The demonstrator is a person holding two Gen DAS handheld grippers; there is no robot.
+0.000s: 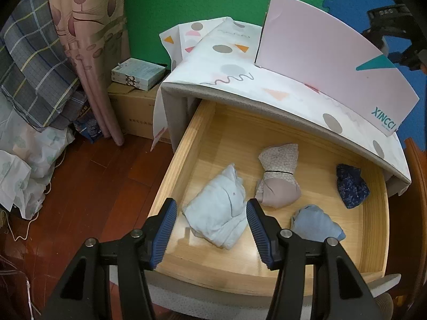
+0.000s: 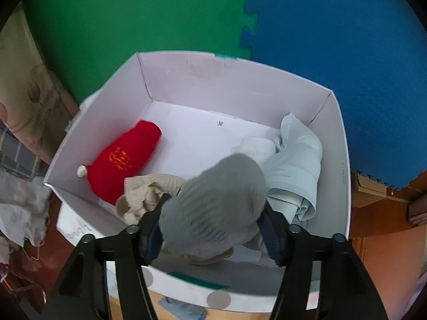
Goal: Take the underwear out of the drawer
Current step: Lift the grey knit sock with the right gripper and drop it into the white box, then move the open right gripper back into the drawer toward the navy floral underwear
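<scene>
Drawer [image 1: 186, 144] rim clear | left gripper [image 1: 211, 208] spread, empty | right gripper [image 2: 213, 208] seemingly loosened around grey bundle [image 2: 213, 202]

green and blue foam wall mats [image 2: 240, 26], reddish wood floor [image 1: 88, 186], patterned curtain [image 1: 90, 40]

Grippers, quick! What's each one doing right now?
Left gripper: open, empty, above the white bundle in the drawer.
Right gripper: grey bundle between its jaws over the box; grip cannot be told.
</scene>
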